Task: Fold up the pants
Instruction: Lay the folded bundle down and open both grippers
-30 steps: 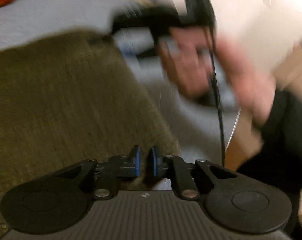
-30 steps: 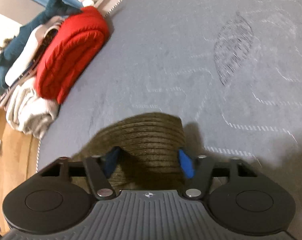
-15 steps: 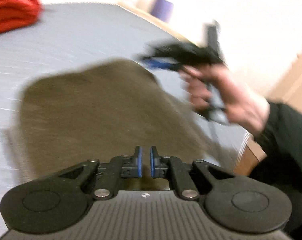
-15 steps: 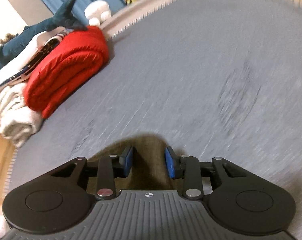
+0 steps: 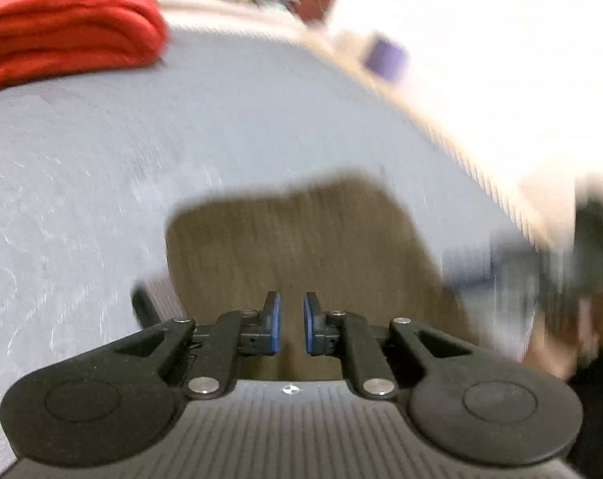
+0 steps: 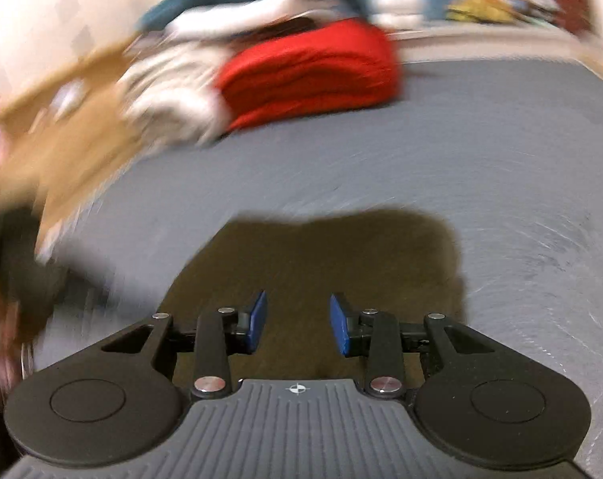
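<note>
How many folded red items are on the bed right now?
1. A single folded red blanket lies at the far end of the grey bed, beside a pale bundle; the left wrist view shows the same one. Blur could hide others.

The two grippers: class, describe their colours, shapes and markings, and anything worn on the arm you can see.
Each gripper, left and right, looks alike: two black fingers tipped with blue pads, black linkage arms with silver pivot pins, two round black discs, and a grey ribbed body with a small crosshair mark. At the right edge of the left wrist view, a blurred black sleeve shows. No cable is discernible.
</note>
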{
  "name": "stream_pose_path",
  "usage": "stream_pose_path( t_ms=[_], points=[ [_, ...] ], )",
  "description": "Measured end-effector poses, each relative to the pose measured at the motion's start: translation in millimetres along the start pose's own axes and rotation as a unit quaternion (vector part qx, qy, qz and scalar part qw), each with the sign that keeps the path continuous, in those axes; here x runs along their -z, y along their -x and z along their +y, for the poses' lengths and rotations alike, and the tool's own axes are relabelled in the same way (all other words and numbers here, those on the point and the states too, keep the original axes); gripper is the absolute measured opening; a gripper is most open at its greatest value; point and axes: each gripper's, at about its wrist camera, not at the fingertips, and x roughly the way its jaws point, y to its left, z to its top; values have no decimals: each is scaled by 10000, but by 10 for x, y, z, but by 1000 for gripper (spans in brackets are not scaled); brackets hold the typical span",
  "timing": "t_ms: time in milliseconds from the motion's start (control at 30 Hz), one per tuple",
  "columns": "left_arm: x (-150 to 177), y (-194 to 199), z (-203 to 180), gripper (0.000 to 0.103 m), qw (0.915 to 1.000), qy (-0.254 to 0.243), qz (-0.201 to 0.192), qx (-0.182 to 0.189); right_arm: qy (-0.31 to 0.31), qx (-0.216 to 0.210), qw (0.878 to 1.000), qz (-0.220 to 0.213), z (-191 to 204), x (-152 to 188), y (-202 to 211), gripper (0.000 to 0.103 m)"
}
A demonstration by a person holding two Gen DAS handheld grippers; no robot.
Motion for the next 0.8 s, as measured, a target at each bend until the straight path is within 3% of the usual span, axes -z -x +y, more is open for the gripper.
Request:
stream_pose_path(
  t_ms=[100, 133, 167, 200, 233, 300, 333, 433, 500, 567, 633, 800],
  points=[
    [-86, -245, 117, 13, 9988, 272, -216, -349, 423, -275, 9944, 928, 105, 290, -138, 38],
    [-58, -430, 215, 13, 9964, 384, 75, -748, 591, -397, 9880, 1369, 126, 410, -211, 38],
    [-17, -592, 333, 6, 9913, 509, 440, -1132, 1013, -398, 9805, 1634, 189, 554, -252, 38],
    [47, -715, 457, 6, 9870, 760, 618, -1272, 1440, -310, 9751, 1657, 259, 642, -246, 38],
    [34, -717, 518, 6, 9858, 1042, 521, -1207, 1695, -254, 9717, 1627, 307, 668, -228, 38],
    [-119, -655, 507, 6, 9815, 1325, 364, -1337, 1513, -339, 9737, 1668, 286, 580, -202, 38],
    [-184, -641, 396, 6, 9824, 1221, 136, -1404, 1409, -377, 9751, 1669, 259, 535, -181, 37],
    [-262, -608, 247, 7, 9873, 923, -403, -1227, 1201, -359, 9840, 1270, 145, 365, -59, 38],
    [-249, -680, 122, 7, 9891, 894, -467, -1071, 674, -256, 9937, 858, 9, 218, 5, 49],
    [-203, -881, 163, 9, 9894, 808, -267, -1179, 146, 149, 9992, 332, -138, 97, 30, 52],
    [-114, -1136, 283, 7, 9846, 880, 153, -1501, -293, 494, 9983, -39, -265, -10, -6, 52],
    [-177, -1058, 219, 7, 9815, 1084, 20, -1576, -1150, 1151, 9849, -592, -672, -228, -239, 52]
  ],
)
